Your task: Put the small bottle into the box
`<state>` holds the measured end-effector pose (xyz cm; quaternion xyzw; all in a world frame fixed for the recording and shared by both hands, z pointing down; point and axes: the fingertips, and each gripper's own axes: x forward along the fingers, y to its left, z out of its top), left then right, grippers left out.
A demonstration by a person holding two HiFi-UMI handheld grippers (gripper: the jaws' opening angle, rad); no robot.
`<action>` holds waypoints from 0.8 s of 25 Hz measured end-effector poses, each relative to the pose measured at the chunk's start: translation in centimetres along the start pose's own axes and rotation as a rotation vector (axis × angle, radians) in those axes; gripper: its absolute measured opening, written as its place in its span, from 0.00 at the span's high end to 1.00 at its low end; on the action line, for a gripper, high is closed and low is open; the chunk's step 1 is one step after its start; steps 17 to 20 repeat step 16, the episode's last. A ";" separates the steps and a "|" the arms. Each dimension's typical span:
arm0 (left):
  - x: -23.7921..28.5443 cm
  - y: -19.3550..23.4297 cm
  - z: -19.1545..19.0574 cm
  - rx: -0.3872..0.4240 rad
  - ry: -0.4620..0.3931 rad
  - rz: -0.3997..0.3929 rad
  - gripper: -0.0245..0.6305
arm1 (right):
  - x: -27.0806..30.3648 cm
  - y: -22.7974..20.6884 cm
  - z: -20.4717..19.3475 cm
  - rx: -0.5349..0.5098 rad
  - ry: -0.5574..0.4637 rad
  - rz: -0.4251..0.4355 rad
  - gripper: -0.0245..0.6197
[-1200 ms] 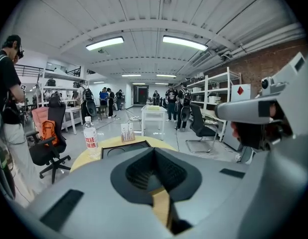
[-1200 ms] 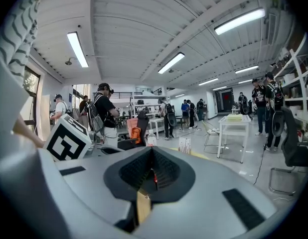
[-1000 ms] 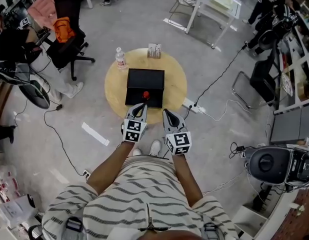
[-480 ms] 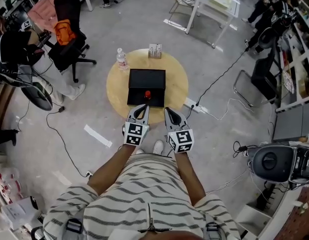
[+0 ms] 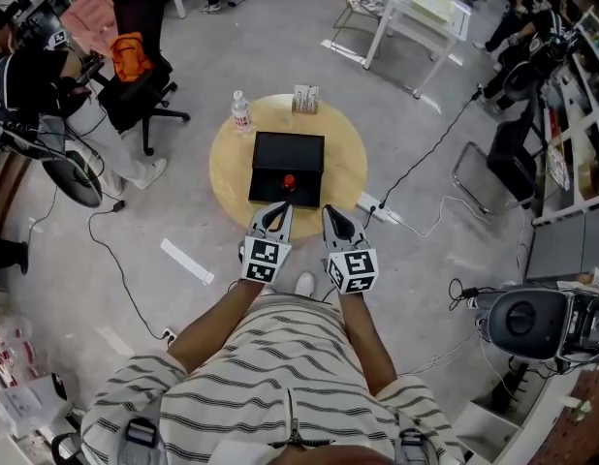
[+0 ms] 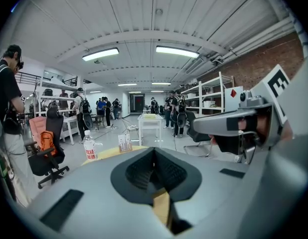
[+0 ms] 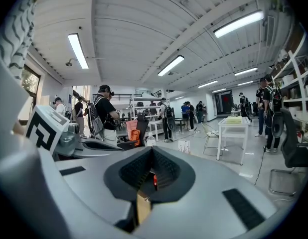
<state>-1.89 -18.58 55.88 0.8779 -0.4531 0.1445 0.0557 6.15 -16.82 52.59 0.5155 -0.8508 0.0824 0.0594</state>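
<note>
We had left gripper [image 5: 277,209] and right gripper [image 5: 331,212] clenched empty, parked short of table [image 5: 227,168]; small bottle [image 5: 288,181] sat at box [image 5: 290,151] near end.

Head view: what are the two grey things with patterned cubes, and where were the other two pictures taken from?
The head view comes from a camera on the person's head, looking down. Each hand holds a two-jaw clamp: the left hand-held gripper and the right hand-held gripper. The patterned cubes are part of them. The other two pictures come from a camera riding on each gripper, looking along its jaws. Both look shut and hold nothing. On the round table stand a black box with a small red thing on its near part, a water bottle and a small card stand.
</note>
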 end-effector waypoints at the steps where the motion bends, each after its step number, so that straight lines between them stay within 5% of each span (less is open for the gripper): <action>1: 0.0 0.1 0.1 0.001 -0.003 0.002 0.93 | 0.0 0.0 0.1 -0.001 -0.002 0.000 0.95; 20: -0.1 0.2 1.3 0.012 -0.033 0.008 0.93 | 0.2 -0.2 0.6 -0.005 -0.016 -0.001 0.95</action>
